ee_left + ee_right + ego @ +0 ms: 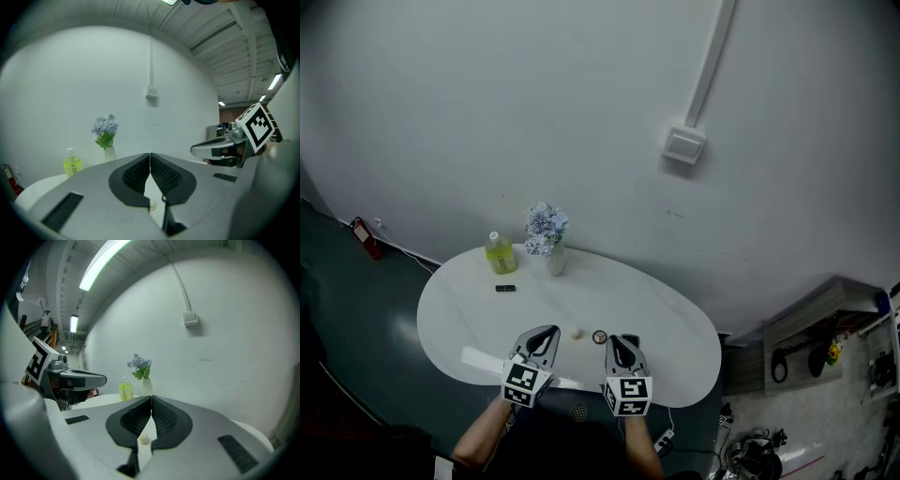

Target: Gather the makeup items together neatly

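Judging by the spread across the white surface (656, 323), rate the gathering as barely begun. Find a small beige round item (577, 334) and a ringed round item (599, 337) just beside each other near the front edge, flanked by the left hand-held gripper (546, 332) and the right hand-held gripper (620, 339). Find a small black item (505, 288) well apart, toward the back left, probably yet to be brought over. Read both sets of jaws as pressed together on nothing. At the far edge, note an upright capped bottle (500, 253) of yellow-green liquid near a pale vase (555, 261) holding blue flowers (546, 225)
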### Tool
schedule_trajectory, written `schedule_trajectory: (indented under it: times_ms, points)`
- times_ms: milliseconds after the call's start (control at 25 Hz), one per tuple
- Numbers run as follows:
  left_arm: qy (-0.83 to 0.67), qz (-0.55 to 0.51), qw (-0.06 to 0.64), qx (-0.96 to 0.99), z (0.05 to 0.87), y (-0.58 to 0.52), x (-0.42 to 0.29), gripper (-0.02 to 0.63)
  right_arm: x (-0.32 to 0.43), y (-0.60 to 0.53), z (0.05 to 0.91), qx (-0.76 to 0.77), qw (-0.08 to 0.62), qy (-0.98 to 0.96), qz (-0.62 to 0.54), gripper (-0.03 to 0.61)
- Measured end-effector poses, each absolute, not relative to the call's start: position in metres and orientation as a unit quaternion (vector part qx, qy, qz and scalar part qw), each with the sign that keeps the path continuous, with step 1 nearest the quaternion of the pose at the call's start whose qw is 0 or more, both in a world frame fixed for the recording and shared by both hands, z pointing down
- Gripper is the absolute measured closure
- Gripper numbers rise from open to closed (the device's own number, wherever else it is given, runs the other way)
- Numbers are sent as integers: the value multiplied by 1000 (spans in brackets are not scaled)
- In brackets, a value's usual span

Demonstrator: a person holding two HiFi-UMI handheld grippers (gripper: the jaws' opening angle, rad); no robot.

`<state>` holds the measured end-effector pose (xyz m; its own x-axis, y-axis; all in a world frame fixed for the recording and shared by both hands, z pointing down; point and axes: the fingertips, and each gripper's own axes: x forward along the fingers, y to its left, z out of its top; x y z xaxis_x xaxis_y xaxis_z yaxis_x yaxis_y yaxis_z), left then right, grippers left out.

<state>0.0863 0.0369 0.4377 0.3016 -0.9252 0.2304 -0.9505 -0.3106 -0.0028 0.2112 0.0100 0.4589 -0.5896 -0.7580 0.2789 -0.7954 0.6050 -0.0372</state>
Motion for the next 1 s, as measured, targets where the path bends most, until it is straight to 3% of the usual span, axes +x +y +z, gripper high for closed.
schedule_trajectory:
  times_ms: [520, 1000]
  points:
    - [-695, 96, 116, 703, 462, 84, -45, 594, 70, 27, 480, 284, 155, -943, 77, 546]
    - [-713, 103, 164, 674, 502, 71, -161, 594, -54, 1, 514, 240, 196, -947, 84, 546]
